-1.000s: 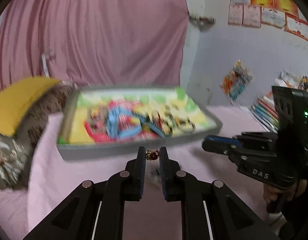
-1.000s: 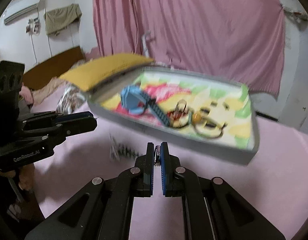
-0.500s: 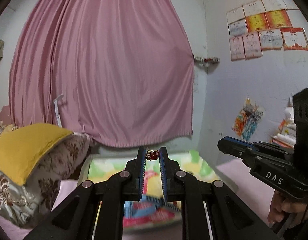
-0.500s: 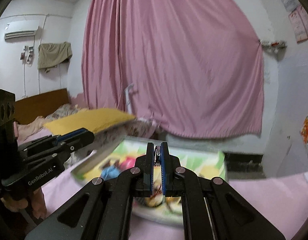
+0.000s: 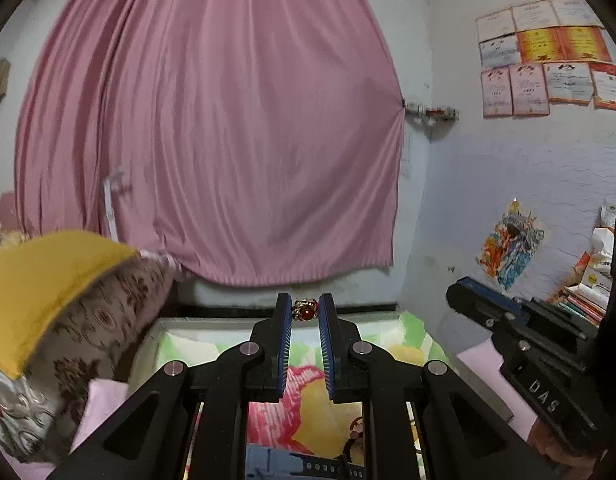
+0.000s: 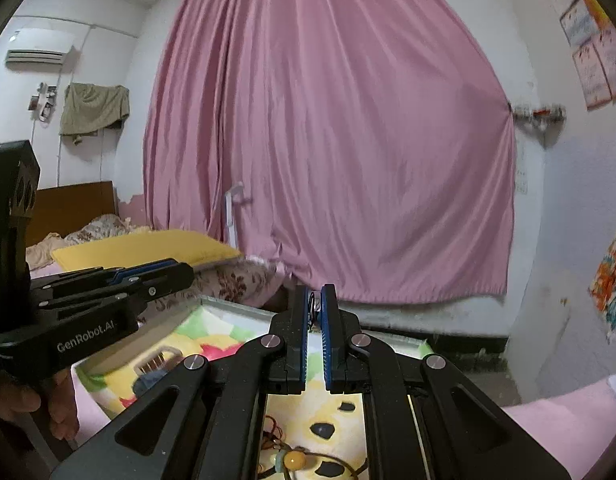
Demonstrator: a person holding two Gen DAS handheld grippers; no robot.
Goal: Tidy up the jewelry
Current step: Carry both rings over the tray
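Observation:
My left gripper (image 5: 304,312) is shut on a gold ring with a red stone (image 5: 305,311), held at its fingertips above the far edge of the grey tray (image 5: 212,323). My right gripper (image 6: 315,308) is shut on a small thin metal piece of jewelry (image 6: 315,309), too small to identify. Both are raised over the tray (image 6: 244,309), which has a colourful cartoon lining. Inside it lie a blue watch strap (image 5: 308,466), a beaded bracelet (image 5: 352,436) and a cord necklace with a yellow bead (image 6: 294,458). Each gripper shows in the other's view: right (image 5: 524,344), left (image 6: 100,300).
A yellow pillow on a floral cushion (image 5: 48,292) lies left of the tray. A pink curtain (image 5: 212,140) hangs behind. The bed is covered by a pink sheet (image 6: 564,424). Stacked books (image 5: 588,296) stand at the right wall.
Both grippers have lifted and tilted upward with their jewelry. The tray has dropped from mid-frame to the bottom of both views, and the curtain fills most of the picture.

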